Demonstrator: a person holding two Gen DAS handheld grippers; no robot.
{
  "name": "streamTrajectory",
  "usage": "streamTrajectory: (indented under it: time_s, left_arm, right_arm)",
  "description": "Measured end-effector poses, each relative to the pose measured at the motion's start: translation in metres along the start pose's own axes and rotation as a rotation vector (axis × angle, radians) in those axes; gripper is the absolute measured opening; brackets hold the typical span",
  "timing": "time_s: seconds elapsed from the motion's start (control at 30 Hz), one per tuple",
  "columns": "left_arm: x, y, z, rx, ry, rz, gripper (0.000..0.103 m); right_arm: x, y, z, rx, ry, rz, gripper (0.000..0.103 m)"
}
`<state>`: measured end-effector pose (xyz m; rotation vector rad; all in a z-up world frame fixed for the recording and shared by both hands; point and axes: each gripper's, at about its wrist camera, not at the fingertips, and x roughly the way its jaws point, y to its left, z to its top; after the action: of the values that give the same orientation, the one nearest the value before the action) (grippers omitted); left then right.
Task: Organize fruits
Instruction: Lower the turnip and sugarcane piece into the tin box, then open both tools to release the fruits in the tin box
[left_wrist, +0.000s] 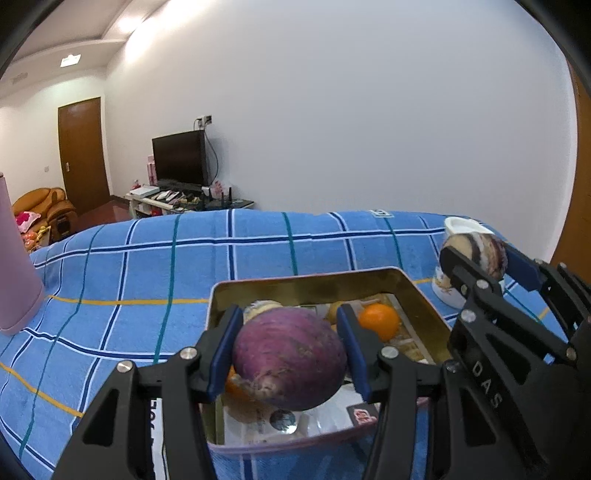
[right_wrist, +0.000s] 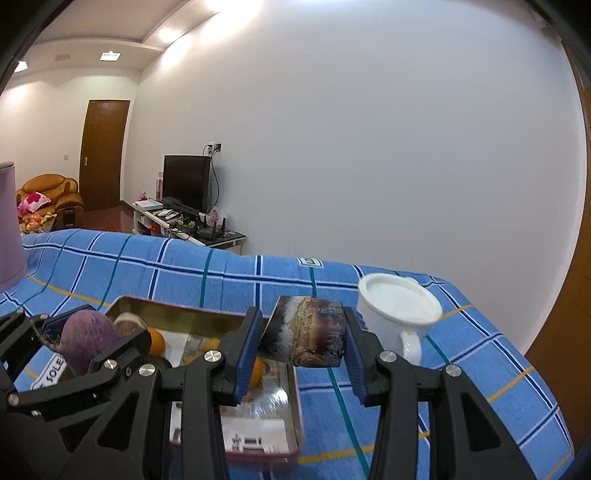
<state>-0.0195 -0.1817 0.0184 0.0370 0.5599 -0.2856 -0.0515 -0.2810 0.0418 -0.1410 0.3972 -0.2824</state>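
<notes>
My left gripper (left_wrist: 290, 354) is shut on a round purple fruit (left_wrist: 290, 356) and holds it above the gold metal tin (left_wrist: 314, 282). The tin holds an orange (left_wrist: 380, 319) and other fruit pieces. My right gripper (right_wrist: 301, 338) is shut on a cut, purple-and-cream fruit piece (right_wrist: 306, 334), held just right of the tin (right_wrist: 177, 314). The right gripper with its piece (left_wrist: 476, 256) shows at the right of the left wrist view. The left gripper with the purple fruit (right_wrist: 88, 341) shows at the left of the right wrist view.
A blue checked cloth (left_wrist: 147, 277) covers the table. A white mug (right_wrist: 397, 314) stands right of the tin, close behind the right gripper. A pink container (left_wrist: 16, 266) stands at the far left. A TV stand and sofa are beyond the table.
</notes>
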Motion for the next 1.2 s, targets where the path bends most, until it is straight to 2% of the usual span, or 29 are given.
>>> streamTrajectory:
  time_s: [0.13,0.37,0.7,0.87,1.07,1.2]
  left_arm:
    - [0.008,0.004,0.004,0.000,0.009,0.021,0.054]
    - [0.021,0.007,0.006,-0.001,0.024,0.045,0.054]
    - [0.026,0.000,0.004,0.087,-0.048,0.121,0.054]
    - [0.045,0.016,0.006,0.015,0.054,0.033,0.054]
    - [0.045,0.017,0.008,0.022,0.053,0.008,0.054]
    - [0.044,0.019,0.007,0.038,0.045,-0.012,0.056]
  right_arm:
    - [0.016,0.004,0.004,0.019,0.016,0.016,0.045]
    - [0.044,0.005,0.001,0.062,0.099,0.062,0.045]
    - [0.071,0.007,-0.008,0.029,0.187,0.113,0.045]
    - [0.081,0.008,-0.009,0.013,0.221,0.148,0.045]
    - [0.081,0.011,-0.010,-0.002,0.215,0.183,0.045]
    - [0.084,0.001,-0.011,0.050,0.210,0.291,0.045]
